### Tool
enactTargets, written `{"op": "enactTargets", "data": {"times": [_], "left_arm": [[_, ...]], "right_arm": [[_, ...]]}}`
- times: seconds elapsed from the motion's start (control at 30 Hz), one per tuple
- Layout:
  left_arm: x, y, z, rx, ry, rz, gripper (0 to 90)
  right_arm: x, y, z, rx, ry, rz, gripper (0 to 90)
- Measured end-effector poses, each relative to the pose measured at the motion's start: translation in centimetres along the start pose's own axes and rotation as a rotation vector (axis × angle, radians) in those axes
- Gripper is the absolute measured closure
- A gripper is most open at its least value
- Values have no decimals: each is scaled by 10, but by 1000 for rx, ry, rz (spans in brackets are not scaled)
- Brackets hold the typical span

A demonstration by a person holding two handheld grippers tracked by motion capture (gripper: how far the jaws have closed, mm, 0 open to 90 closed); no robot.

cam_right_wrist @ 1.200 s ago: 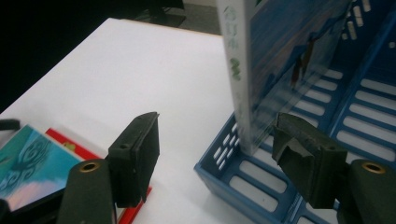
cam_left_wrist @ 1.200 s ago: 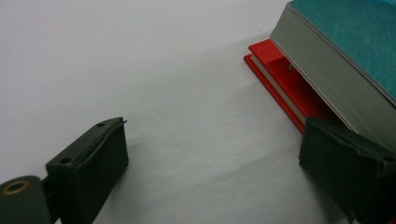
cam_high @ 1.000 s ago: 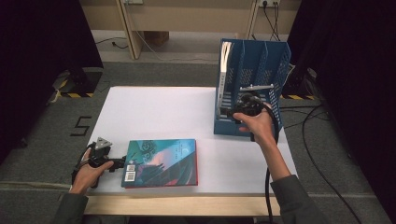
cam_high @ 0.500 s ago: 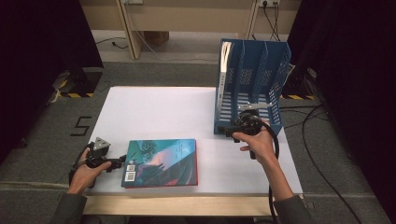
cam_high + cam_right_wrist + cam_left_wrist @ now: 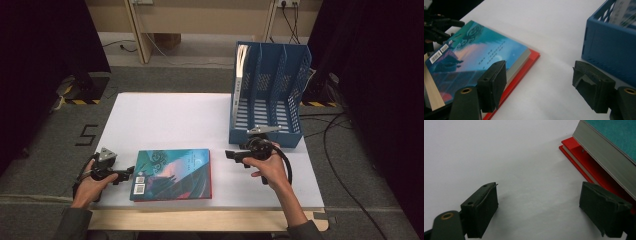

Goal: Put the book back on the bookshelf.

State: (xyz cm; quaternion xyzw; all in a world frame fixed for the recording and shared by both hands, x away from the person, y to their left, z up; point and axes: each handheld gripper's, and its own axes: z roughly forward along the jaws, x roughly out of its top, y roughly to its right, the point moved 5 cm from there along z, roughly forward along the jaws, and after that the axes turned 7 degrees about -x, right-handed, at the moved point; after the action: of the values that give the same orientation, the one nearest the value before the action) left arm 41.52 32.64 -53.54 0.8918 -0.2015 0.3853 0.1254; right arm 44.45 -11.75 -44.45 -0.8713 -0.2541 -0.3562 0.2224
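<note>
White table on a grey floor, dark curtains at both sides; the high view shows a blue file rack at the far right with one pale book upright in its leftmost slot, other slots bare. The teal book lies flat at the near edge on a thinner red book – that red one shows clearly in the gripper views, barely from above. Left gripper just beside the teal book's left edge, jaws apart and gripping nothing after closing a little, book corner by one jaw; right gripper near its right edge, jaws released, book ahead.
</note>
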Motion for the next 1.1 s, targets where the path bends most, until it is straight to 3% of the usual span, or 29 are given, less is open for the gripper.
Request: {"op": "enactTargets", "data": {"times": [0.1,0.77,1.1], "left_arm": [[0,0,0,0,0,1,144],[3,2,-4,-5,2,11,147],[6,4,-8,-43,12,-5,147]], "right_arm": [[-9,0,8,1,-30,4,283],[-28,-2,23,20,-88,28,269],[-34,-8,31,34,-113,19,269]]}}
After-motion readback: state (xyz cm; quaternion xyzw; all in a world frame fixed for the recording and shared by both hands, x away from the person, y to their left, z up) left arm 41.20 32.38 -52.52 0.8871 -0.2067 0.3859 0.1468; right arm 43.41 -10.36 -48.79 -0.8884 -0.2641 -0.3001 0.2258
